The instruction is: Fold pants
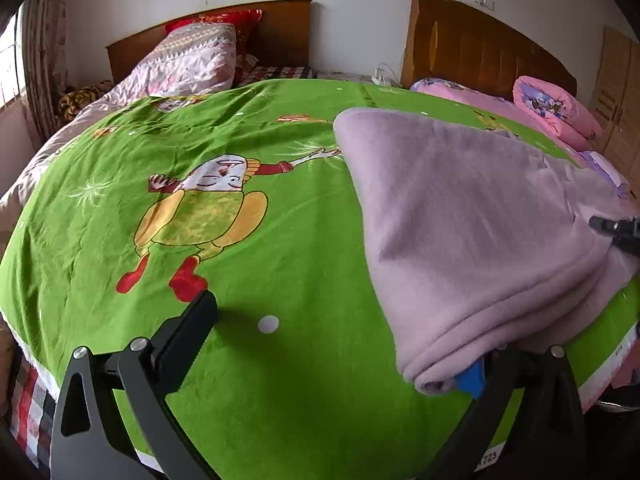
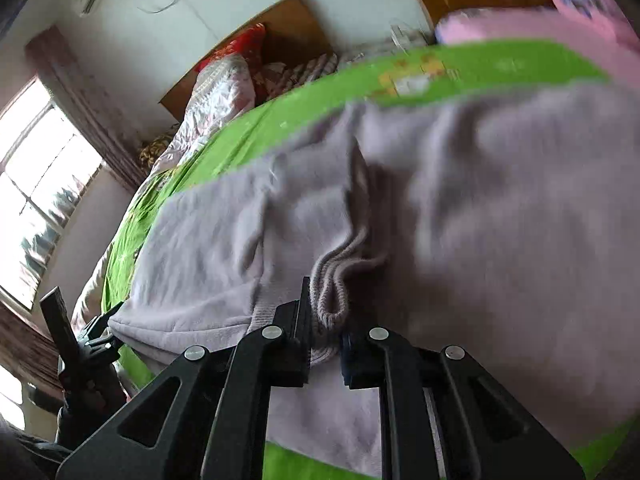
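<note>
1. Presently, item: lilac fleece pants, lying doubled on the green blanket of the bed, toward its right side in the left view.
2. Right claw: nearly closed, I have the ribbed cuff pinched between its jaws.
3. Left claw: wide apart, holding nothing; its right finger sits against the folded edge.
4. Step, as I judge it: mid-fold, one end gripped and carried over.
5. Next move calls for my left claw to catch the near fold so both ends travel evenly.
6. Views: the left shows the blanket's cartoon print and the pile's outline; only the right, though blurred, shows the cuff in grip.
</note>
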{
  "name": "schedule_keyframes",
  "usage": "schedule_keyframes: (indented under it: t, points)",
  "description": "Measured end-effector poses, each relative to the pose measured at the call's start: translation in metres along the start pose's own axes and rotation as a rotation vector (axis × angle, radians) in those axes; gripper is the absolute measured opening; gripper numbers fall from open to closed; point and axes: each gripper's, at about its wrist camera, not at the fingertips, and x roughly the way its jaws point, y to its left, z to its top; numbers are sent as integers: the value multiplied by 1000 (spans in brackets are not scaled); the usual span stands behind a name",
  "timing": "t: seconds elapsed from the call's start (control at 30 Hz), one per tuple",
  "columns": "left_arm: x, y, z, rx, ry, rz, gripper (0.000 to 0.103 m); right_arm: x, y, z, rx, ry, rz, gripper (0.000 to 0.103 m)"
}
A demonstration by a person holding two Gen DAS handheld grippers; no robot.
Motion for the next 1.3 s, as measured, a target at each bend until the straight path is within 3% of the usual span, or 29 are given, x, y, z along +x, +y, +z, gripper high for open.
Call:
schedule_keyframes:
  t: [0.2,0.4,0.57,0.67,0.73,0.8,0.9,0.93,1.17,1.27,1.3]
  points:
    - [0,3,-1,-18,7,2,102,-36,25,15,-69,-78,48,14]
    - [-2,2,-4,-40,-11,16,102,-3,7,-4,8,9,17,14]
    - [-19,12,-5,-156,-103,4,101,-23,26,12,-26,-75,74,14]
    - [-18,19,-10,-237,-111,7,101,-36,44,29,-70,-140,121,14]
    - [-18,17,-16,-232,-113,33,101,-43,53,32,-116,-160,142,14]
    - [-18,11,-20,-194,-117,73,101,-34,47,25,-127,-127,117,14]
    - [-15,5,-20,-152,-101,106,102,3,9,6,0,21,73,14]
    - [-14,6,-19,-152,-92,106,102,9,3,1,20,35,74,14]
    - [-15,10,-18,-170,-72,116,102,-24,35,16,-88,-77,97,14]
    - [-14,5,-19,-146,-60,138,102,-8,18,4,-54,-3,58,14]
    - [-14,3,-19,-132,-53,146,102,4,4,-3,-9,51,47,8]
